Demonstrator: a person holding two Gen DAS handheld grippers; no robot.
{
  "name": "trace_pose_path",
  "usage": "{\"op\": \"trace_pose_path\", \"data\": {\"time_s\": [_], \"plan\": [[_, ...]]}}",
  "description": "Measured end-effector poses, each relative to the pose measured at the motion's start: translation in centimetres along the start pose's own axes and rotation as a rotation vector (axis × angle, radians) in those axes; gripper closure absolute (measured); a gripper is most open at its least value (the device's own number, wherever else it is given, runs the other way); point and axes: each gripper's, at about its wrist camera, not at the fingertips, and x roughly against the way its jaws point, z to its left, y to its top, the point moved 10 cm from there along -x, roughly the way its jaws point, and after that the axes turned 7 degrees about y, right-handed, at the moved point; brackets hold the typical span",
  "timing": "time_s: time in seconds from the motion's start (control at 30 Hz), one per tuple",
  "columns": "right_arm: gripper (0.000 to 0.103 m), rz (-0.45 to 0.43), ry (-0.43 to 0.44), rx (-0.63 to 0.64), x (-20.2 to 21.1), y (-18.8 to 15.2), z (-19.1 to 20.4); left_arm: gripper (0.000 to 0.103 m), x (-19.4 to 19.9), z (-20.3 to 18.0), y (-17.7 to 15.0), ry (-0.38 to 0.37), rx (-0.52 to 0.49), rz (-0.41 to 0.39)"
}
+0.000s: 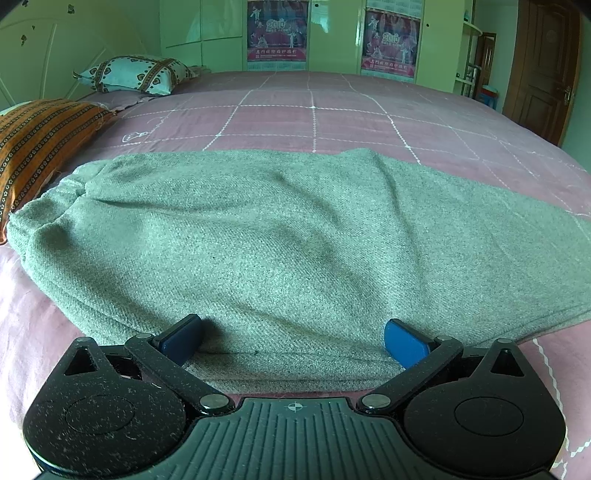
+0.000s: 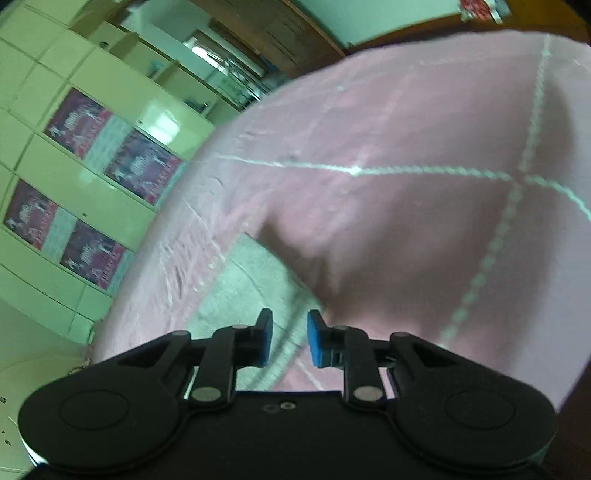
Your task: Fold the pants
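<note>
Grey-green knit pants (image 1: 288,236) lie spread across the pink checked bedsheet (image 1: 314,122), waistband to the left, leg running off to the right. My left gripper (image 1: 291,341) is wide open, its blue pads resting on the pants' near edge. In the blurred, tilted right wrist view, a strip of the pants (image 2: 240,280) lies on the sheet (image 2: 406,206) just ahead of my right gripper (image 2: 289,341). Its blue pads stand a small gap apart with nothing between them.
An orange patterned pillow (image 1: 40,147) lies at the left beside the waistband, a white heart-patterned pillow (image 1: 136,74) farther back. Green wardrobes with posters (image 1: 277,33) stand beyond the bed. A brown door (image 1: 543,66) is at the right.
</note>
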Motion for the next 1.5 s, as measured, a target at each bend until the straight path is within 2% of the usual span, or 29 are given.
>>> {"op": "trace_pose_path", "data": {"time_s": [0.23,0.33,0.4,0.43,0.53,0.6,0.67,0.7,0.73,0.77,0.87,0.93,1.0,1.03,1.17,1.3,1.4,1.5], "plan": [[0.097,0.06,-0.007,-0.009,-2.1,-0.2,-0.1,0.001,0.0,0.0,0.0,0.002,0.0,0.001],[0.096,0.078,-0.032,0.04,-2.3,-0.5,0.2,0.001,0.0,0.0,0.0,0.001,-0.001,0.002],[0.101,0.078,-0.039,0.108,-2.1,-0.4,0.9,0.001,0.0,0.0,0.0,0.0,-0.001,0.002],[0.102,0.061,-0.034,0.133,-1.6,0.0,1.3,0.001,0.0,0.0,0.0,-0.001,0.0,0.001],[0.103,-0.073,0.056,0.219,1.7,1.6,4.5,0.0,0.1,0.0,0.1,0.0,0.001,-0.003],[0.103,-0.098,0.045,0.277,2.3,1.5,5.3,0.0,0.0,0.0,0.1,-0.003,0.002,-0.002],[0.103,-0.033,-0.057,0.218,0.3,1.0,2.2,0.0,0.0,0.1,0.1,-0.003,0.0,0.0],[0.103,0.026,-0.097,0.129,-1.1,0.4,-0.1,0.001,0.0,0.1,0.1,-0.004,-0.001,0.001],[0.103,0.034,-0.064,0.007,-1.5,0.5,-1.6,0.001,0.0,0.1,0.1,-0.006,0.0,0.001],[0.103,0.011,-0.047,-0.015,-1.0,0.7,-1.4,0.001,0.1,0.2,0.0,-0.008,0.0,0.001],[0.091,-0.11,-0.145,0.111,1.8,1.1,0.3,0.001,0.2,0.2,0.0,-0.011,0.003,-0.004],[0.089,-0.141,-0.093,0.089,3.0,1.2,1.0,0.001,0.2,0.2,0.0,-0.008,-0.002,0.0],[0.088,-0.092,-0.009,0.043,2.7,0.6,1.8,0.0,0.2,0.2,0.0,-0.013,-0.003,0.0],[0.088,-0.074,0.003,0.025,2.1,0.7,2.0,0.0,0.2,0.3,0.1,-0.018,0.005,-0.002],[0.088,0.001,-0.032,-0.061,-0.3,0.1,0.7,0.001,0.7,0.8,0.3,-0.031,0.041,-0.017],[0.092,0.019,-0.037,-0.053,-1.3,0.2,0.6,0.001,0.5,0.6,0.2,-0.018,0.023,-0.007],[0.102,0.001,-0.058,0.005,-0.6,0.3,1.4,0.001,0.2,0.5,0.2,-0.011,0.017,0.002],[0.103,-0.077,-0.041,0.054,1.9,0.8,2.6,0.001,0.2,0.5,0.2,-0.014,0.016,0.001]]}}
